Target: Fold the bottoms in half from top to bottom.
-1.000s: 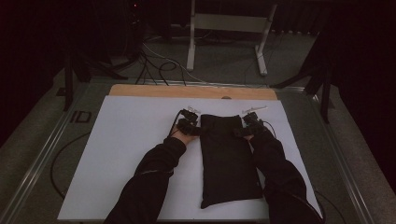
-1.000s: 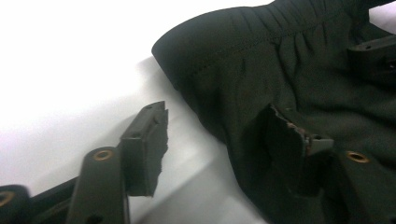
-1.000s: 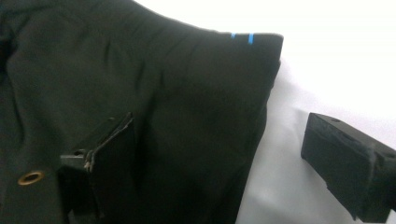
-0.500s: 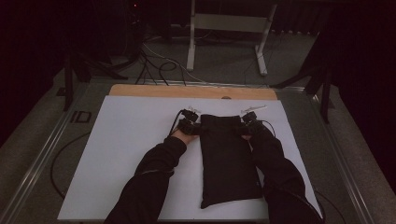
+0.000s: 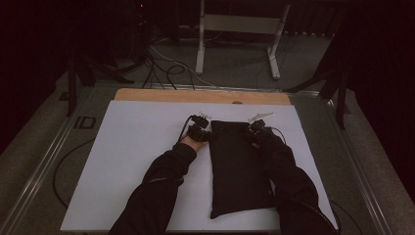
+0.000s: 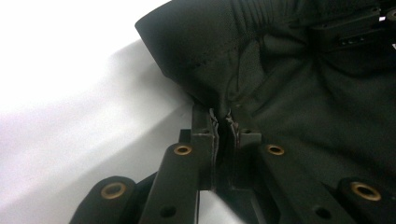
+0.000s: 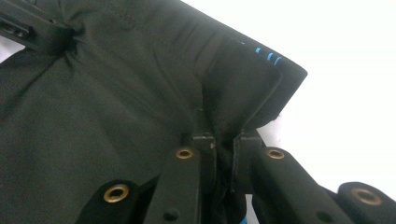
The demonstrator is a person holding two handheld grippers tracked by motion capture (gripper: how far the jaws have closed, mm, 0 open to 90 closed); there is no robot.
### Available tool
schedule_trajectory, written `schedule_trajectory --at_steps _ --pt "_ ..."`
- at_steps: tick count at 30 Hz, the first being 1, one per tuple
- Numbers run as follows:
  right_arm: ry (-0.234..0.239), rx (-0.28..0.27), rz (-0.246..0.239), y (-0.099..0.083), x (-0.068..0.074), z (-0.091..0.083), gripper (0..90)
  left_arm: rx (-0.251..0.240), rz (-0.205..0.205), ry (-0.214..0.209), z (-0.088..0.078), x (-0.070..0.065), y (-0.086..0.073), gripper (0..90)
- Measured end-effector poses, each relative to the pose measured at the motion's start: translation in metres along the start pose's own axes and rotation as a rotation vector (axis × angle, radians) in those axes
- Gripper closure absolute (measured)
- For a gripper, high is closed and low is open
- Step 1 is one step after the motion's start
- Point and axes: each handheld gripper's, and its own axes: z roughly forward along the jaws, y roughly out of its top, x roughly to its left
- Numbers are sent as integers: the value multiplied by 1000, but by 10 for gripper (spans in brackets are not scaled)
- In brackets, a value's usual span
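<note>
A black folded cloth [image 5: 240,166] lies lengthwise on the white table [image 5: 142,147]. My left gripper [image 5: 205,133] sits at the cloth's far left corner and my right gripper [image 5: 253,132] at its far right corner. Both pairs of jaws have just been closing. In the left gripper view the jaws pinch a bunched fold of the black cloth [image 6: 280,84] between them, at the left gripper [image 6: 223,116]. In the right gripper view the right gripper [image 7: 223,137] pinches the hem of the cloth [image 7: 140,93], which carries small blue stitches near its edge.
A wooden strip [image 5: 200,96] runs along the table's far edge. Behind it stands a white metal stand [image 5: 240,29], with cables [image 5: 166,68] on the floor. A person's dark sleeves [image 5: 156,191] reach in from the bottom.
Both grippers have shut on the cloth's far corners; the corners now bunch up at the jaws. The hands have barely shifted.
</note>
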Motion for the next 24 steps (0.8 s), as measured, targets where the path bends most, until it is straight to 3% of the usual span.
schedule_trajectory --at_steps 2,4,17,24 --pt "-10 -6 -9 0 1 -1 846 2 4 0 0 0 0 841" --pt "-3 -13 19 0 -1 -2 848 0 6 1 -1 0 0 847" --pt "9 -63 58 6 -3 -11 850 -27 11 28 -7 2 7 854" --pt "7 -79 51 12 -2 -14 850 -25 40 48 -14 5 14 854"
